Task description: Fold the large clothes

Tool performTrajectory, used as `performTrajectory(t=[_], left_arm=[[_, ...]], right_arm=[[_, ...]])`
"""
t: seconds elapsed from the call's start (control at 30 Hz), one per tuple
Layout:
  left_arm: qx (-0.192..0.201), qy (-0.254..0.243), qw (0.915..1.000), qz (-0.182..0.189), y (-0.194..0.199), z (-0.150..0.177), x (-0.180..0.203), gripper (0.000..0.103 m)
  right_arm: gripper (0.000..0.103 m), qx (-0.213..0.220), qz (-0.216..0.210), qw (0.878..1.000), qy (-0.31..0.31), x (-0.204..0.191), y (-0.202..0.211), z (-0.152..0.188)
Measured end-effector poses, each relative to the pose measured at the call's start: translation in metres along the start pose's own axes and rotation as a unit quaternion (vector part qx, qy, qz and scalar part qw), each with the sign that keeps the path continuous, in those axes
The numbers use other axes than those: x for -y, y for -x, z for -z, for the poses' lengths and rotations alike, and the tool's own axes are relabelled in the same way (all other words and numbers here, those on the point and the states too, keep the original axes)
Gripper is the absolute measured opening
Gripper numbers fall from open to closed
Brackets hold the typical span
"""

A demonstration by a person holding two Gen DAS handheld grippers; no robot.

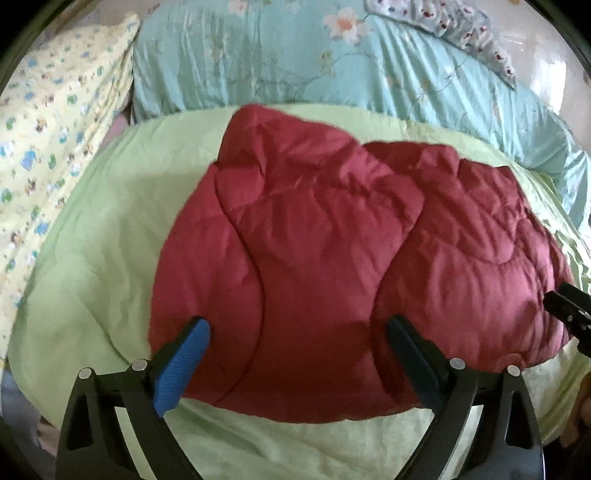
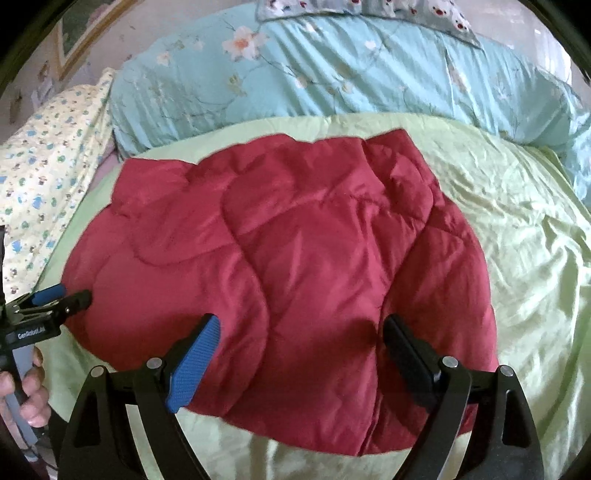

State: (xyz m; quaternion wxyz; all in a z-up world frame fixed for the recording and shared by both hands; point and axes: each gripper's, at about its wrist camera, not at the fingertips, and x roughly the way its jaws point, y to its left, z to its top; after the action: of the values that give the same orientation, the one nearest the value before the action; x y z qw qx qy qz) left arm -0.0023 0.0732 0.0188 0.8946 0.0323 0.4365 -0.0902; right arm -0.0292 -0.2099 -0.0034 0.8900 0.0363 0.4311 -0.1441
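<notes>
A dark red quilted jacket [image 1: 325, 266] lies folded into a compact bundle on the light green bedspread [image 1: 96, 266]; it also shows in the right wrist view [image 2: 295, 258]. My left gripper [image 1: 297, 328] is open, its fingers spread over the near edge of the jacket, holding nothing. My right gripper [image 2: 301, 328] is open too, hovering over the jacket's near right part, empty. The left gripper also shows at the left edge of the right wrist view [image 2: 62, 295]. The right gripper's tip shows at the right edge of the left wrist view [image 1: 565, 306].
A rolled light blue floral duvet [image 1: 332, 66] lies behind the jacket. A yellow printed pillow [image 1: 48, 122] sits at the left. The green bedspread [image 2: 517, 229] spreads wide on the right. A grey patterned pillow [image 2: 369, 7] lies at the far back.
</notes>
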Motion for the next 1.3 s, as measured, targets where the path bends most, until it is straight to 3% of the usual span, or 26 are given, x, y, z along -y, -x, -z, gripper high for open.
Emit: performTrajectory(t=[0.17,0.27,0.4,0.7,0.9,1.03,1.3], left_arm=[[0.017,-0.016,0.9994,0.024,0.017,-0.001,0.015,0.097],[0.009,-0.029,0.9989,0.037,0.011,-0.004,0.027,0.097],[-0.014,-0.034,0.9983,0.046,-0.012,-0.012,0.033,0.097],[-0.039,-0.021,0.9984,0.034,-0.056,-0.033,0.030,0.103],[-0.040,-0.026,0.9985,0.028,-0.067,-0.037,0.034,0.103],[-0.038,-0.032,0.9985,0.022,-0.069,-0.035,0.038,0.103],[-0.039,-0.036,0.9985,0.016,-0.070,-0.033,0.042,0.103]], right_arm=[[0.091,0.005,-0.017,1.000,0.015,-0.013,0.008,-0.003],[0.091,-0.010,-0.032,0.999,0.027,-0.022,0.000,-0.004],[0.091,-0.027,-0.016,0.999,0.035,-0.022,-0.019,-0.010],[0.095,-0.046,-0.003,0.999,0.005,0.007,-0.056,-0.030],[0.093,-0.032,0.007,0.999,0.006,0.002,-0.047,-0.043],[0.094,-0.040,-0.013,0.999,-0.015,0.017,-0.064,-0.038],[0.096,-0.031,-0.004,0.999,-0.012,0.014,-0.068,-0.033]])
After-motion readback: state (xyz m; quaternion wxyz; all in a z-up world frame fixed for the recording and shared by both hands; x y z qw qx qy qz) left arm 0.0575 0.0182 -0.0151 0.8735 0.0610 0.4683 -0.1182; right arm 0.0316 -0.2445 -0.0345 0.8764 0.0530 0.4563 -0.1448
